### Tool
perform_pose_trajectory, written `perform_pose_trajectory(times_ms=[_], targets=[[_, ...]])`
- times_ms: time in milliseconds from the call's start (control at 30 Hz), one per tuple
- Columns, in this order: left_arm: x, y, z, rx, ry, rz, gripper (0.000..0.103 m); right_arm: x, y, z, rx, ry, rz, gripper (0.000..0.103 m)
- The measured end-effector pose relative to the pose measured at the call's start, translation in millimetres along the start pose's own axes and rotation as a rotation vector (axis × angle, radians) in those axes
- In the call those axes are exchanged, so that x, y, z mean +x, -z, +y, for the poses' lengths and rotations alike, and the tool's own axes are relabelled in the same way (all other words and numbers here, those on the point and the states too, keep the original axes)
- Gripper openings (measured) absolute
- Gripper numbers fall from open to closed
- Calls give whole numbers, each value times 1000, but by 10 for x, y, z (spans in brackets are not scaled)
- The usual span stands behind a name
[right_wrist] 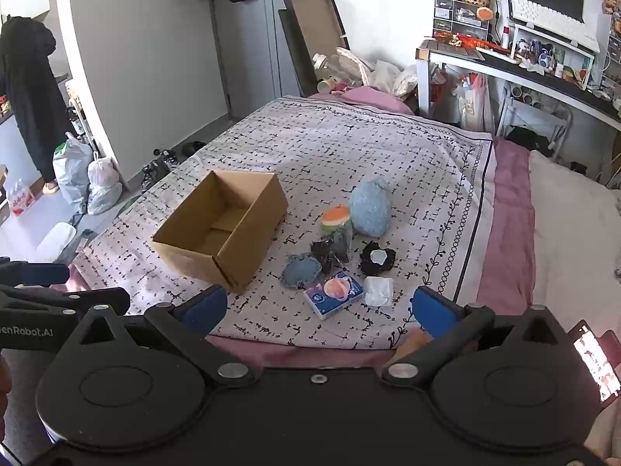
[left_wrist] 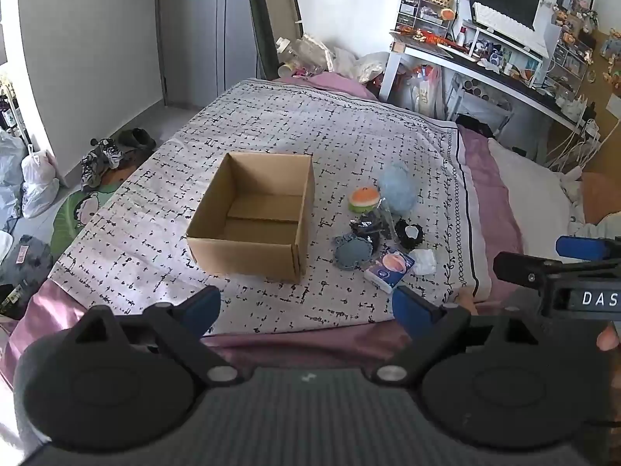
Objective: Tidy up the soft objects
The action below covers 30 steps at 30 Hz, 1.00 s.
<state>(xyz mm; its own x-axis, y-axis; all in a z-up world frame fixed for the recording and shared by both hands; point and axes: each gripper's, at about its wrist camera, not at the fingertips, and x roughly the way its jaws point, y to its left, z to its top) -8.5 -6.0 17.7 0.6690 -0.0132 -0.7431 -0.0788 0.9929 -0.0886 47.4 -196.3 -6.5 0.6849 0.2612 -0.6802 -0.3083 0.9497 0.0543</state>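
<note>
Both grippers stand wide apart with nothing between their blue pads, poised above the near edge of the bed. Seen from the left wrist, the left gripper [left_wrist: 306, 306] frames the near side of the box [left_wrist: 254, 215], and the right gripper [left_wrist: 559, 268] juts in at the right border; from the right wrist, the right gripper [right_wrist: 320, 308] frames the pack [right_wrist: 333, 295] and the tissue [right_wrist: 378, 291], while the left gripper [right_wrist: 58, 291] enters at the left border. The box, open and empty, sits on the patterned blanket [left_wrist: 310, 124], and every soft thing lies in a cluster just right of it. Nearest the grippers are the pack and the white tissue; beyond them lie a grey-blue pad [right_wrist: 300, 272], a dark bag [right_wrist: 330, 250] and a black scrunchie [right_wrist: 376, 258], then an orange-and-green plush [right_wrist: 335, 219] and a pale blue fluffy ball [right_wrist: 368, 211] farthest from the grippers. Only the right wrist view shows a person in black [right_wrist: 29, 101] standing far left of the box by some plastic bags, and a lit phone screen [right_wrist: 595, 365] at the right border. Only the left wrist view shows a green mat [left_wrist: 77, 209] on the floor left of the box. Both views take in the cluttered desk [left_wrist: 485, 62] beyond the bed.
</note>
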Motion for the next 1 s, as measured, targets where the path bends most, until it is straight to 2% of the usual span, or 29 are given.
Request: perform_pose_trajectory(times_ms=[233, 1000], targets=[[-20, 94, 73, -3, 7, -13, 94, -24, 10, -100, 12, 3, -7, 103], [-46, 50, 60, 11, 7, -14, 94, -99, 0, -105, 5, 9, -22, 103]])
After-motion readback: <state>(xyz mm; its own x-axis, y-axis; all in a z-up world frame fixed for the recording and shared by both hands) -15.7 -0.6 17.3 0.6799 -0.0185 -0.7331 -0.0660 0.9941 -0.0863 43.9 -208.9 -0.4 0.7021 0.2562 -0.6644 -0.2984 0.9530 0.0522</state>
